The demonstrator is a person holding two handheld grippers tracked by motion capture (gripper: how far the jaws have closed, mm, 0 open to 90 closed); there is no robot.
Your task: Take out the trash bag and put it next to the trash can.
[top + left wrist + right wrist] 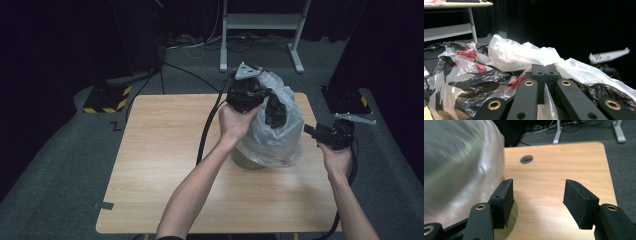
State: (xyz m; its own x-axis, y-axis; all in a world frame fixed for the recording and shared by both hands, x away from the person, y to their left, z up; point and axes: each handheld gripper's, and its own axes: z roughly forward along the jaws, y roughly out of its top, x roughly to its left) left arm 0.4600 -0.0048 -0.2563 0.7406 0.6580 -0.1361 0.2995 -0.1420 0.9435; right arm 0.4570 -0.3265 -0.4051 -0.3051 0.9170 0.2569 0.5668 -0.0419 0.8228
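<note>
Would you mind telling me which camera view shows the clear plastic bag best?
The high view: it shows the whole plastic bag draped over a container on the table, with the left gripper at its top. The left gripper view shows only crumpled folds pinched between its shut jaws. The right gripper view shows a blurred side of it.

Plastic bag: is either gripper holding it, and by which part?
The left gripper pinches the plastic bag at its upper edge; the right gripper is open, holding nothing.
</note>
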